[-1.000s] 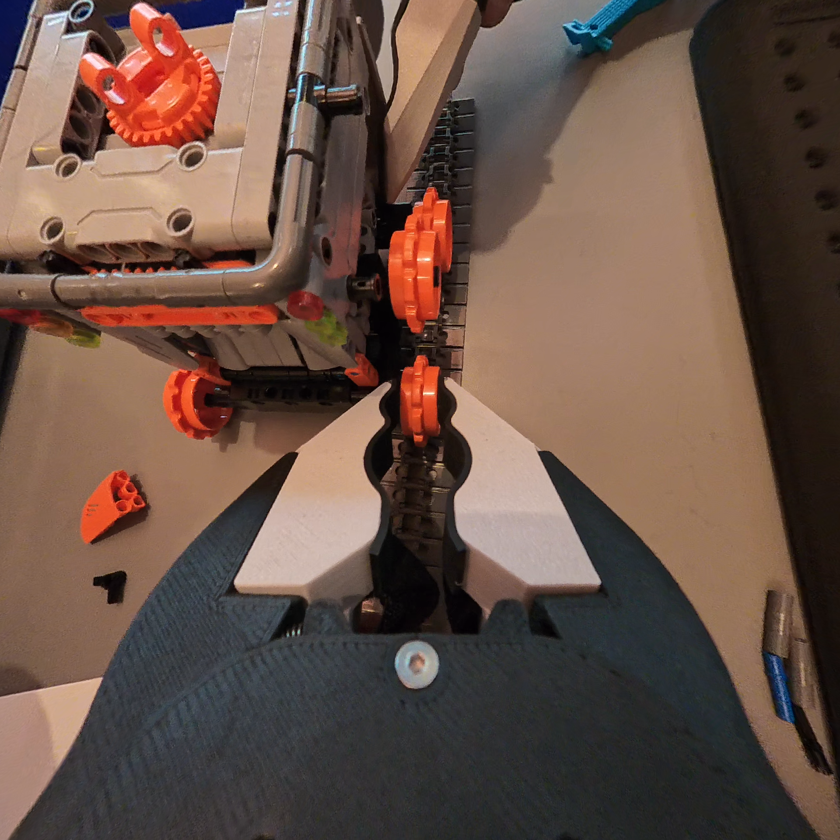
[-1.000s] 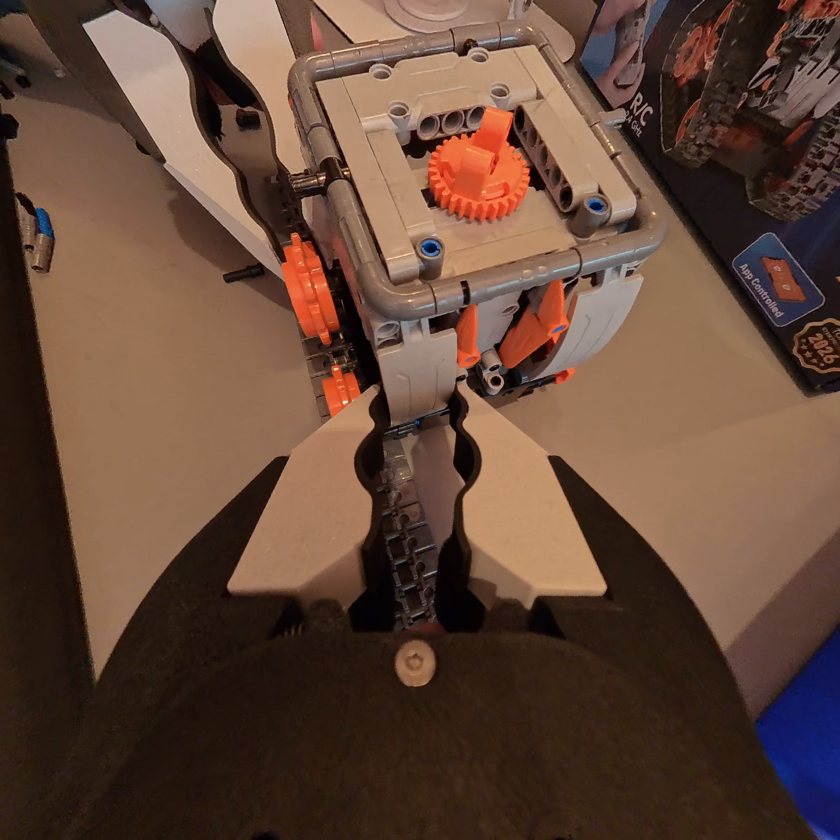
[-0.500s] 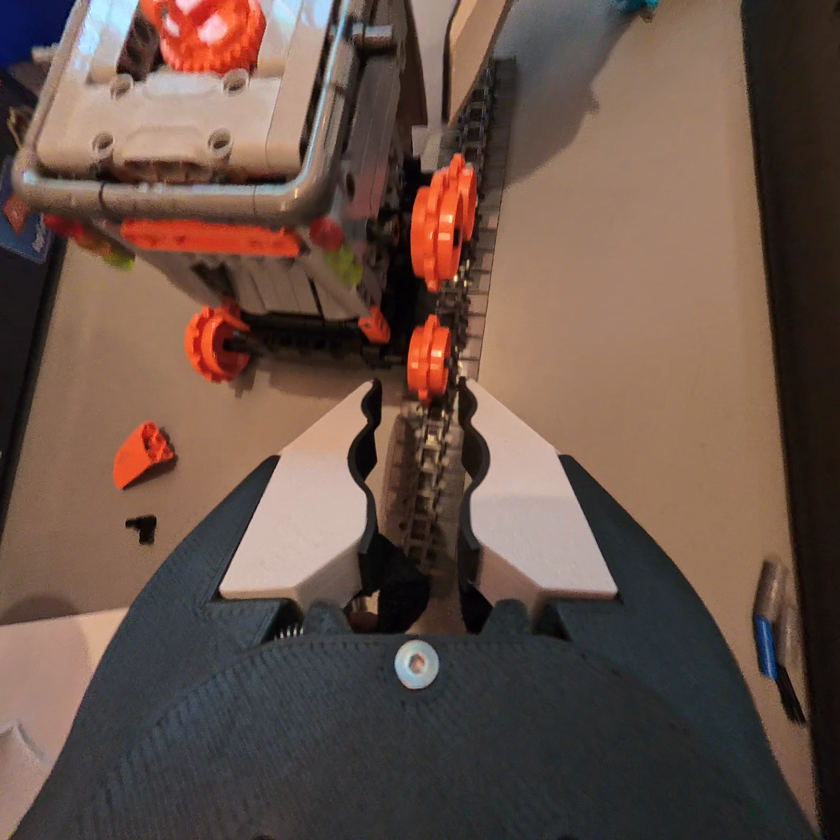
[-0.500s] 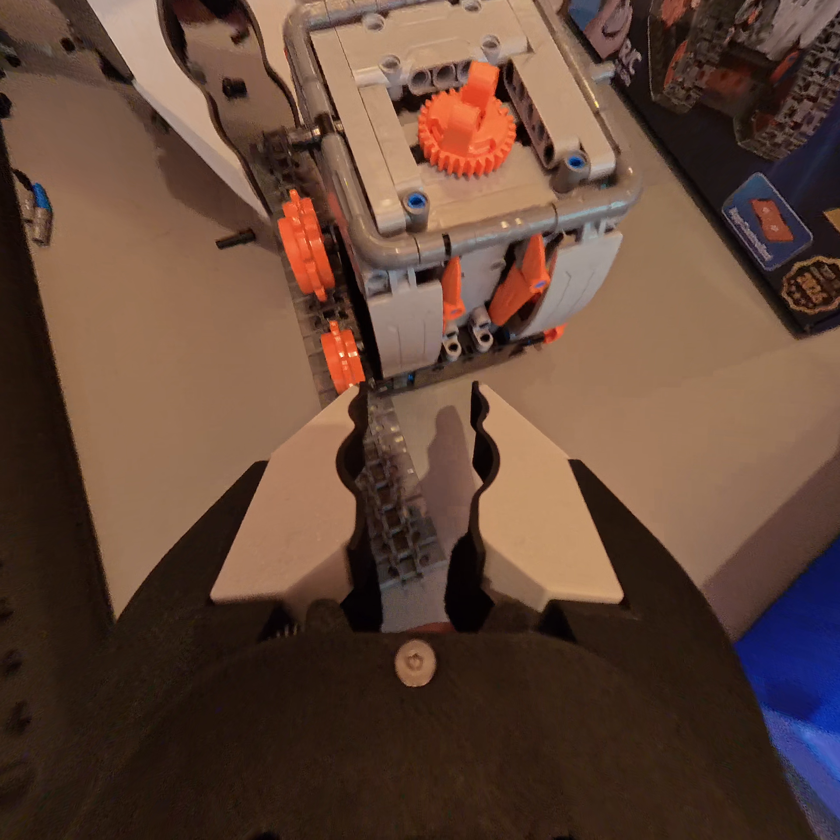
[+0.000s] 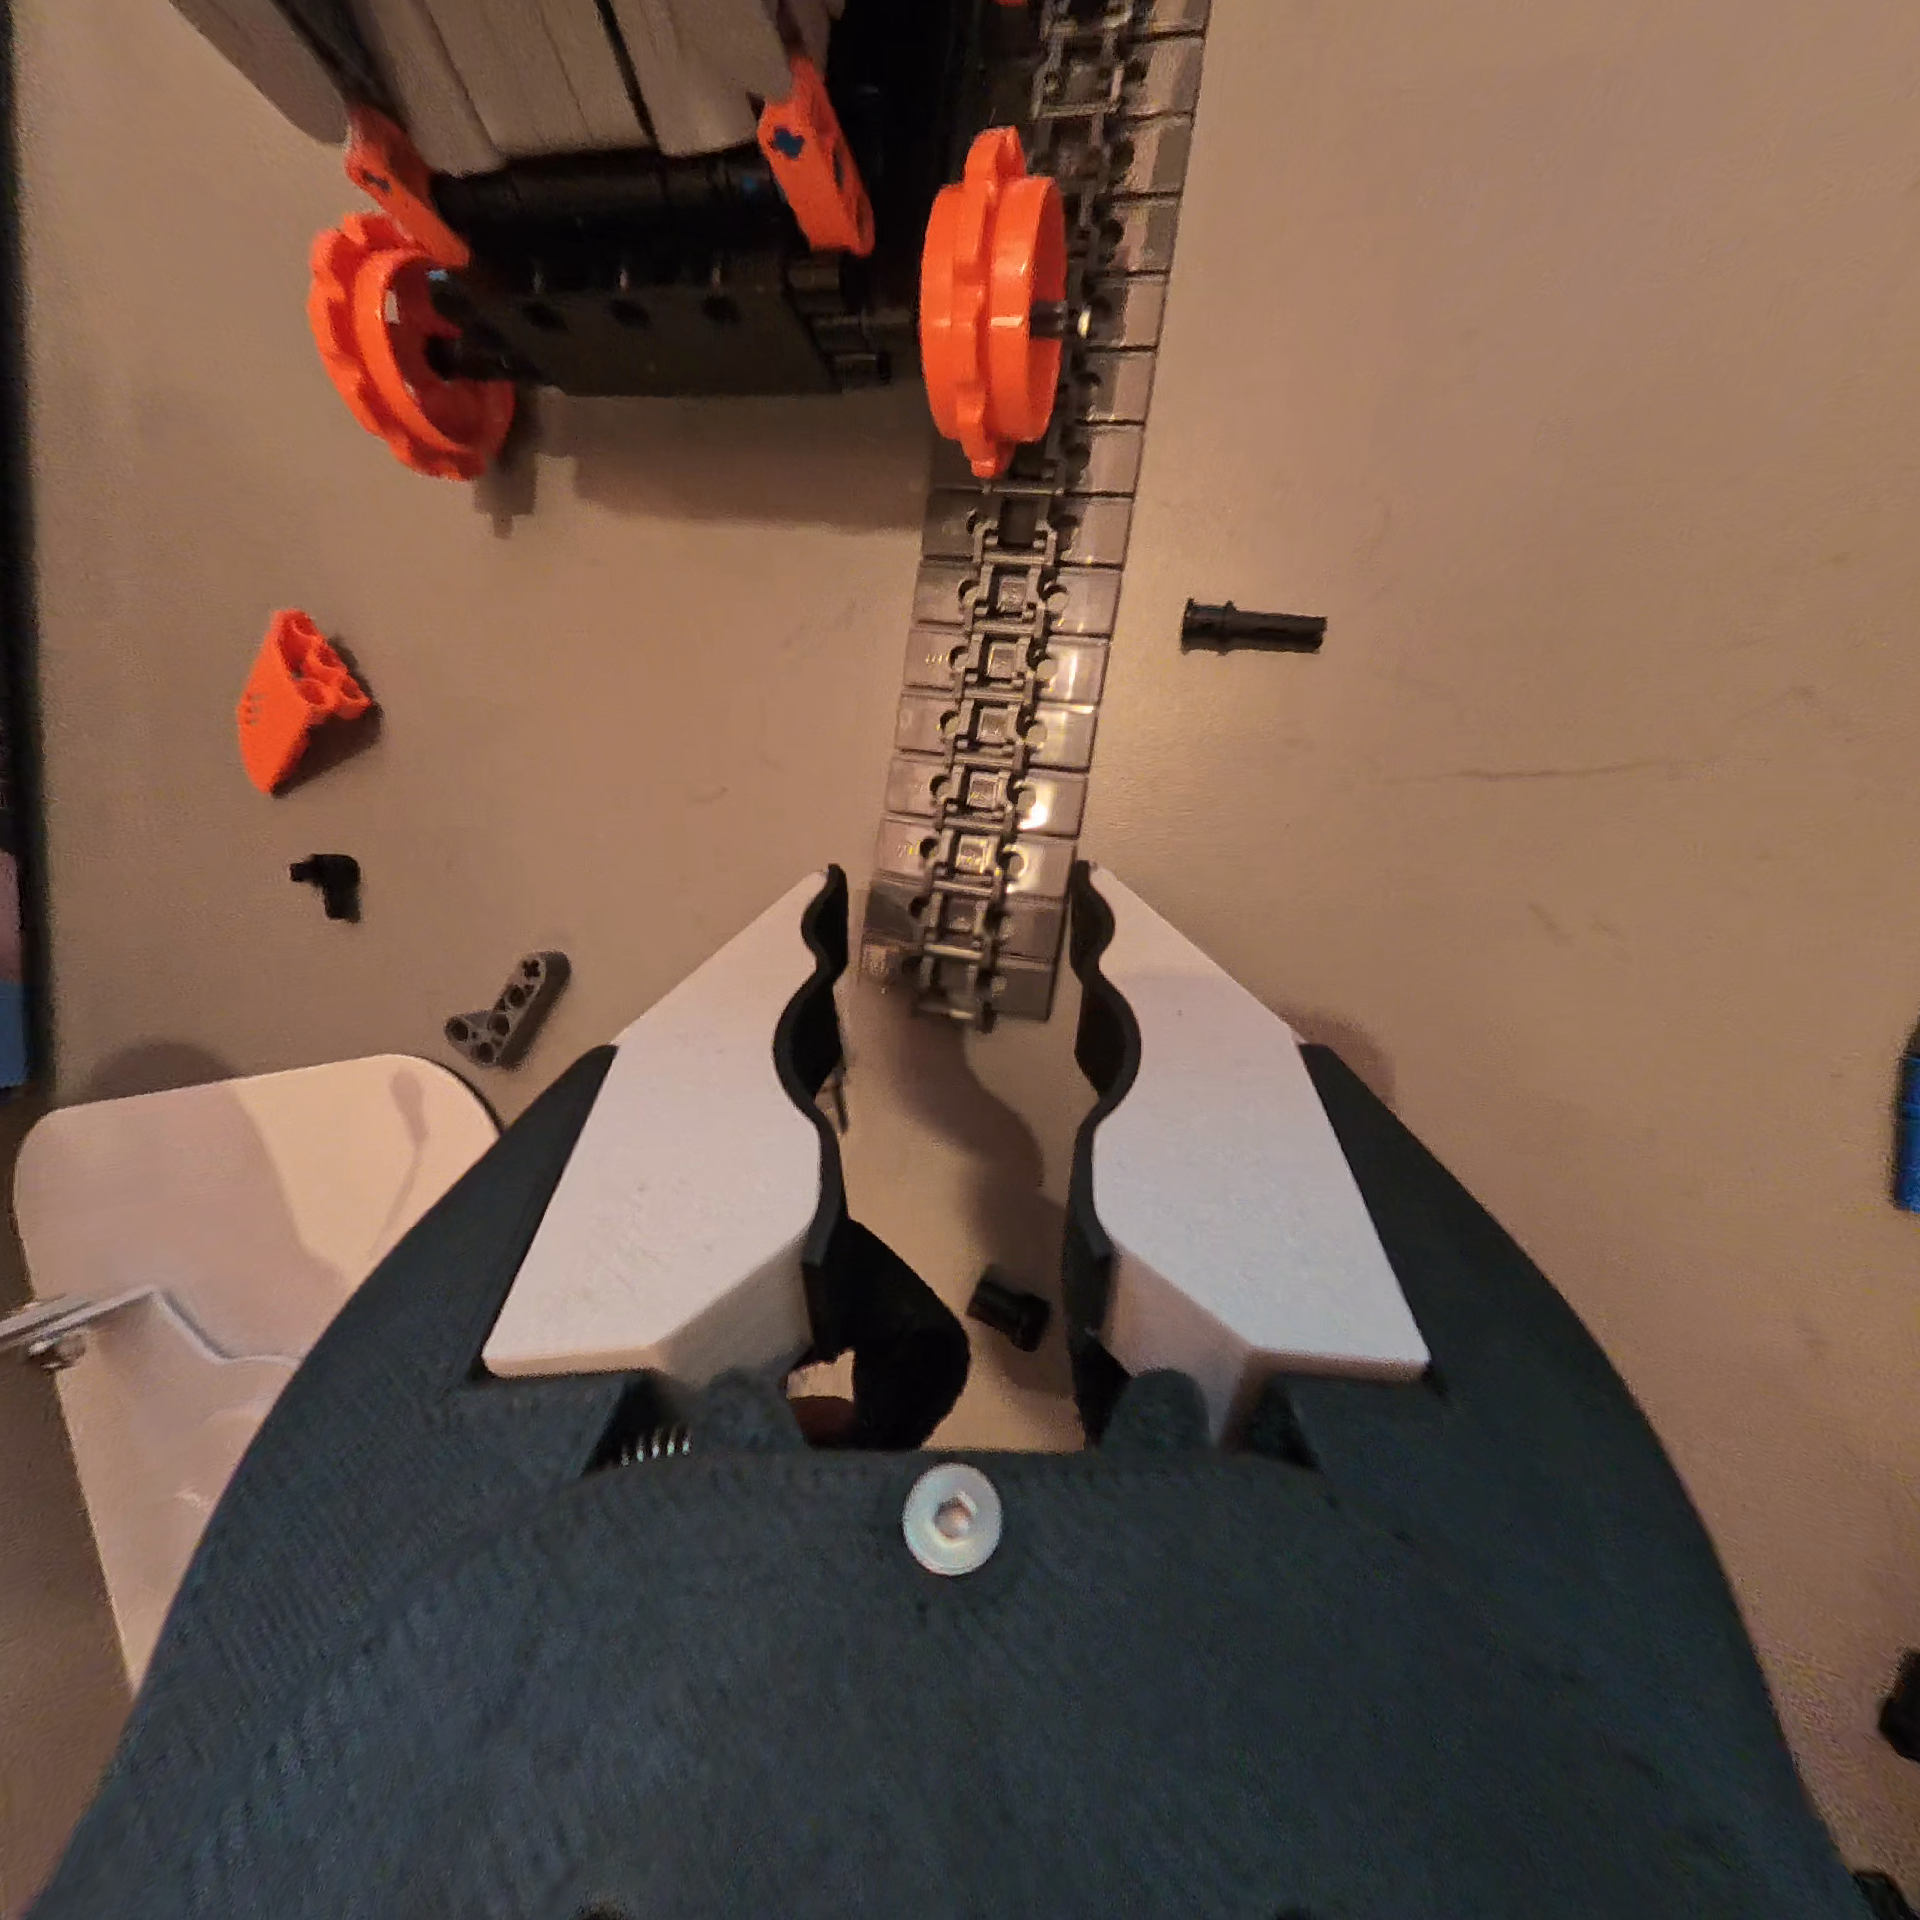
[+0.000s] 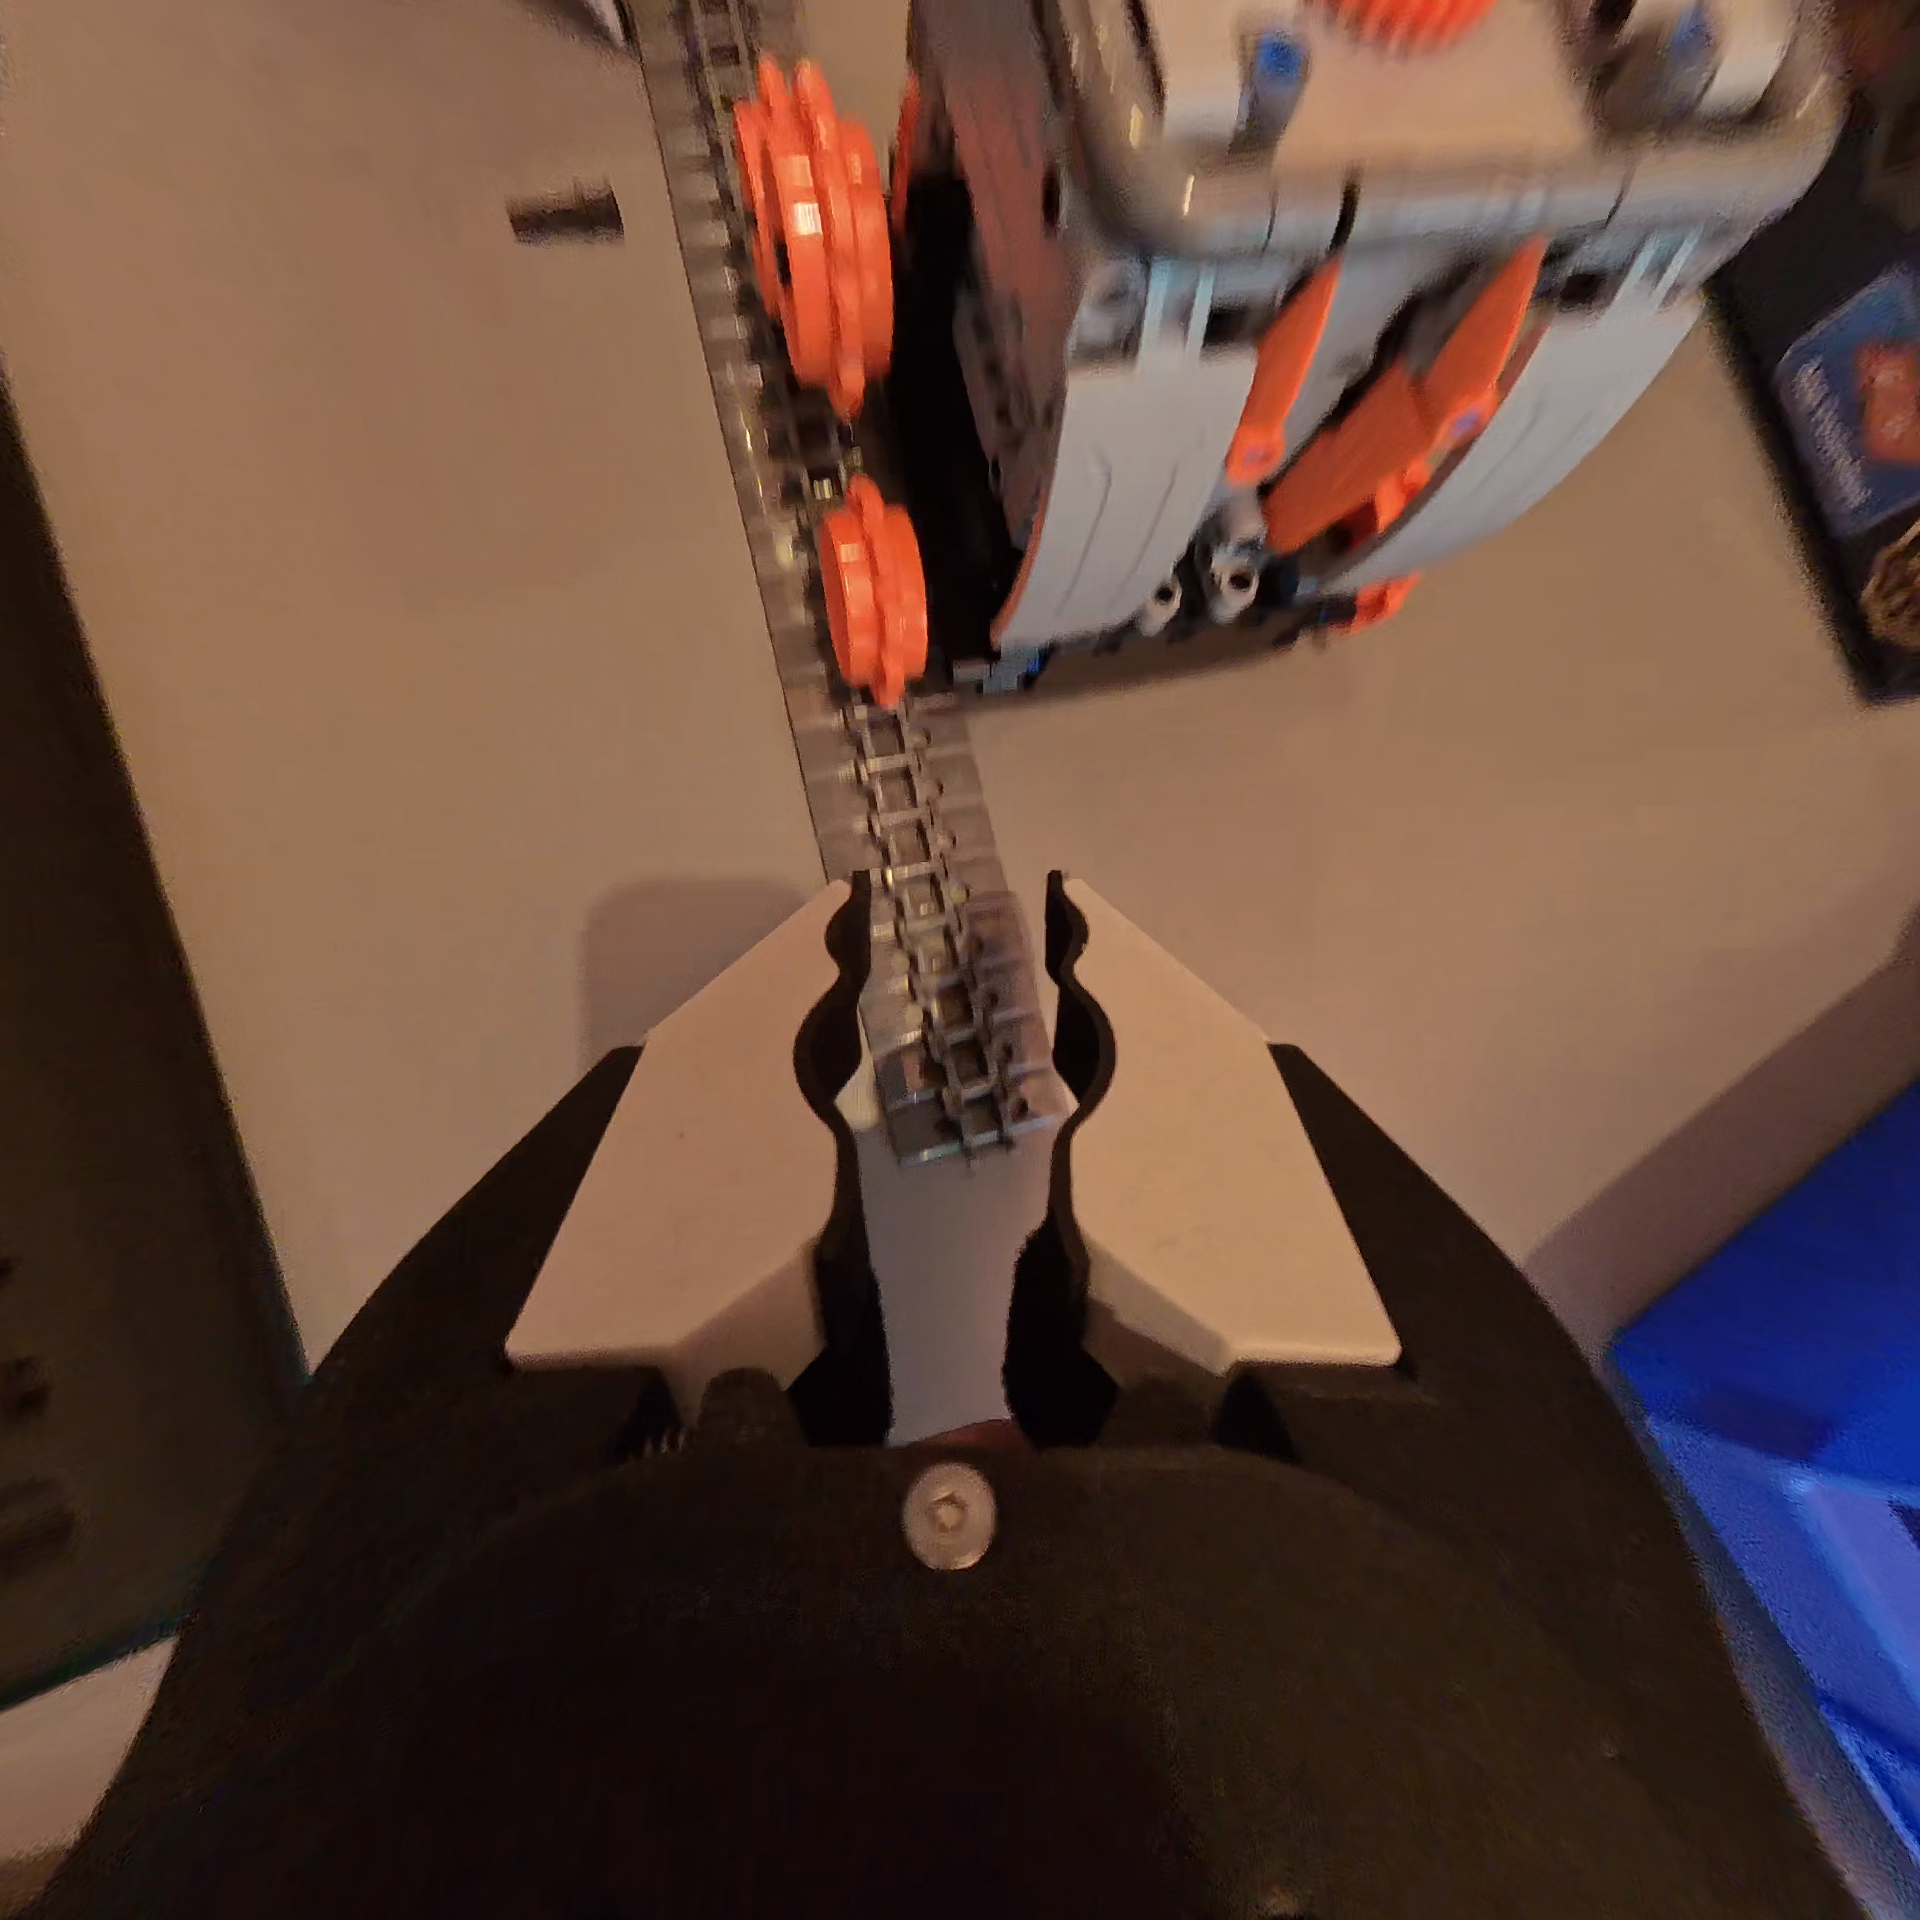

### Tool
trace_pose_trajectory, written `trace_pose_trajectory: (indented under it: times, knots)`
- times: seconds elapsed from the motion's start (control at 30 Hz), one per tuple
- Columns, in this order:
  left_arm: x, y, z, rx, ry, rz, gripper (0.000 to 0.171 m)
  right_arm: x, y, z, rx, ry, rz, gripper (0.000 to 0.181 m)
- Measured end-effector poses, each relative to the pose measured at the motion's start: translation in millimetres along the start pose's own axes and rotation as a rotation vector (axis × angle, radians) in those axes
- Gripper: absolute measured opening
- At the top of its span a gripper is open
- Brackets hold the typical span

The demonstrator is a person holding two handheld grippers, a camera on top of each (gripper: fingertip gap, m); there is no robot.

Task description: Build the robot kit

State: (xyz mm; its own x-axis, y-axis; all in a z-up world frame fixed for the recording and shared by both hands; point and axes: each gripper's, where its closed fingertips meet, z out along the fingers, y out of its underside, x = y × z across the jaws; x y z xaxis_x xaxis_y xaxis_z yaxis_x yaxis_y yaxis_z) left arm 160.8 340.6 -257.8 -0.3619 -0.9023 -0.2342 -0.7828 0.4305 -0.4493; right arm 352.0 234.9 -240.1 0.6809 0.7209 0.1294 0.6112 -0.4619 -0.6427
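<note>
A grey brick-built vehicle [image 6: 1143, 468] with orange sprocket wheels [image 6: 873, 587] stands on a beige table, blurred in the right wrist view. A grey linked track [image 5: 1018, 644] lies flat under the sprocket [image 5: 992, 301] and runs out both ways. My left gripper [image 5: 956, 883] is open, with one end of the track lying between its fingertips without touching them. My right gripper [image 6: 956, 894] is open around the other track end [image 6: 956, 1049], with a thin gap on its left side.
Loose parts lie near the left gripper: an orange piece [image 5: 296, 696], a black pin [image 5: 1252, 627], a black connector [image 5: 327, 883], a grey angled beam [image 5: 509, 1010]. A white object [image 5: 239, 1195] sits lower left. A printed box [image 6: 1849, 416] stands right of the vehicle. There is about 20 cm between the tips of the two grippers. The black pin [image 5: 1252, 627] lies some 5 cm from my left tips, 15 cm from my right tips. Look for it in the right wrist view [image 6: 567, 208] too.
Both grippers have drawn back from the vehicle along the track and opened wider. The left gripper no longer sits around the small orange sprocket. Each now sits at a track end.
</note>
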Motion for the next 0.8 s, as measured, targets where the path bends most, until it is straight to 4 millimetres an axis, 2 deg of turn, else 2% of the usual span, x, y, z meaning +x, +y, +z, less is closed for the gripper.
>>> trace_pose_trajectory:
  times: [0.07,0.17,0.2,0.23,0.33,0.47,0.53,0.6,0.7,0.8]
  knots:
    - [5,-11,2,0.03,0.006,0.017,0.041,-3,-15,-2,0.067,-0.017,0.003,0.027]
    - [5,-5,2,-0.033,-0.018,0.038,0.04,-2,-22,4,0.081,0.0,-0.008,0.032]
    - [4,-3,2,-0.037,-0.018,0.027,0.041,-5,-22,6,0.074,-0.016,-0.01,0.027]
    - [2,-2,2,-0.031,-0.021,0.02,0.041,-10,-23,7,0.071,-0.035,-0.029,0.019]
    - [-7,0,2,-0.026,-0.068,0.034,0.035,-31,-33,-1,0.082,-0.08,-0.118,0.016]
    - [-8,-1,4,-0.003,-0.062,0.027,0.028,-56,-78,-6,0.228,-0.087,-0.218,0.017]
    - [-9,2,2,-0.011,-0.058,0.02,0.031,-61,-98,3,0.242,-0.043,-0.259,0.026]
    - [-9,5,0,-0.012,-0.048,0.017,0.036,-61,-112,15,0.222,0.014,-0.3,0.027]
    - [-13,9,-2,-0.007,-0.04,0.004,0.045,-60,-122,34,0.167,0.088,-0.389,0.027]
    - [-11,9,-1,0.018,0.0,-0.014,0.043,-54,-126,53,0.121,0.156,-0.448,0.027]
